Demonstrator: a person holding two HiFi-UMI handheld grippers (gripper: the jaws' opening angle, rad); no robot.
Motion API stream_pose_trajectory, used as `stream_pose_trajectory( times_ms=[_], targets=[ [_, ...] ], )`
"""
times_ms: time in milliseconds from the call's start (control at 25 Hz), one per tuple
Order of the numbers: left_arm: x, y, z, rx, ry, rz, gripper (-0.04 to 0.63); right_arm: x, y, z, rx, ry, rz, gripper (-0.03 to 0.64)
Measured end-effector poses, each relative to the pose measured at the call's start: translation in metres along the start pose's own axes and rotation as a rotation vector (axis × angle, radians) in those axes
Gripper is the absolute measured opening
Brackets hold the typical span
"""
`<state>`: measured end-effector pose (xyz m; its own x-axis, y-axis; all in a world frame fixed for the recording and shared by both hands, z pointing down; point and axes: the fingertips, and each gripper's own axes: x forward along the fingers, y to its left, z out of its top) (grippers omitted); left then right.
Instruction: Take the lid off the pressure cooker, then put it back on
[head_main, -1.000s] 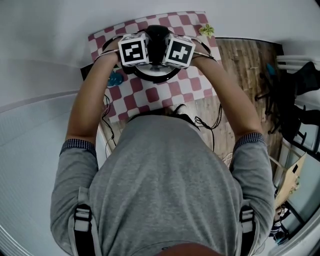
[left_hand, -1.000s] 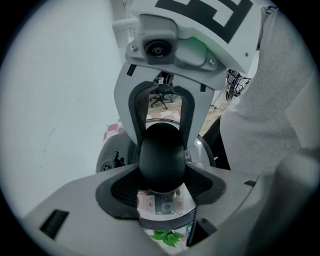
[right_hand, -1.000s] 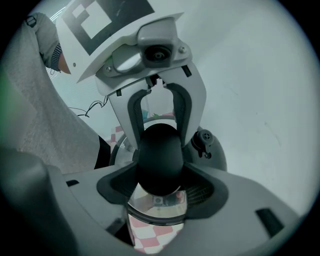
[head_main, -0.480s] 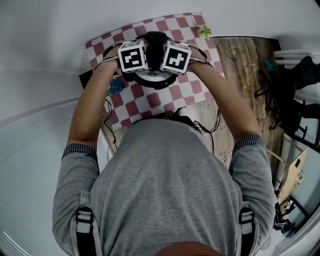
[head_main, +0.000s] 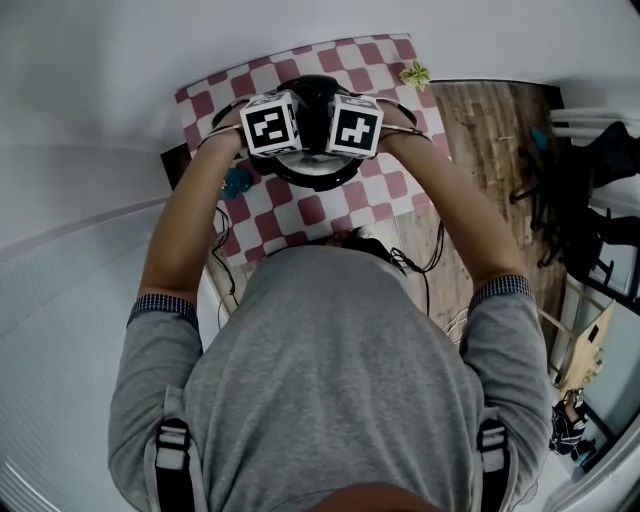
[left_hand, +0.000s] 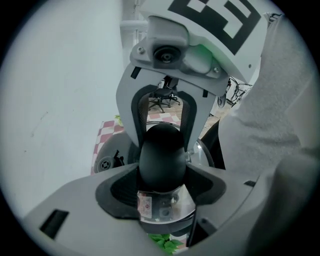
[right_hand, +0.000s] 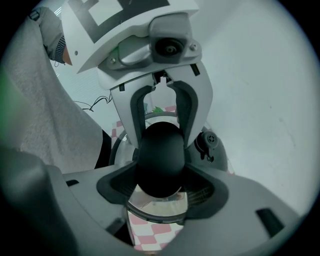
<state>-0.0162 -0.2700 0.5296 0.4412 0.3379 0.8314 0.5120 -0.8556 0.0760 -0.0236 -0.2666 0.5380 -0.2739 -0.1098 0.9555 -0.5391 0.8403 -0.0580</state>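
Observation:
The pressure cooker stands on a red and white checkered cloth. Its lid is shiny, with a black round knob on top. Both grippers point steeply down and face each other across that knob. My left gripper is shut on the knob, which fills the gap between its pads. My right gripper grips the same knob from the other side. A small pressure valve sits on the grey lid surface beside the knob. The marker cubes hide the jaws in the head view.
A green plant sprig lies at the cloth's far right corner and a teal object at its left edge. Cables hang off the near edge. Wooden floor and dark chair legs are to the right.
Both grippers have stayed clamped on the knob. The hands and the knob have sunk slightly; nothing was let go.

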Motion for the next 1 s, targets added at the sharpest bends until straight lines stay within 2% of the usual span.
stream_pose_trajectory(
  times_ms=[600, 1000],
  targets=[
    [-0.001, 0.003, -0.0003, -0.117, 0.001, 0.037, 0.301, 0.0036, -0.0014, 0.0015, -0.139, 0.038, 0.073, 0.302],
    [-0.0022, 0.0079, 0.0049, -0.219, 0.004, 0.11, 0.301, 0.0014, -0.0016, -0.001, -0.282, 0.075, 0.088, 0.304]
  ],
)
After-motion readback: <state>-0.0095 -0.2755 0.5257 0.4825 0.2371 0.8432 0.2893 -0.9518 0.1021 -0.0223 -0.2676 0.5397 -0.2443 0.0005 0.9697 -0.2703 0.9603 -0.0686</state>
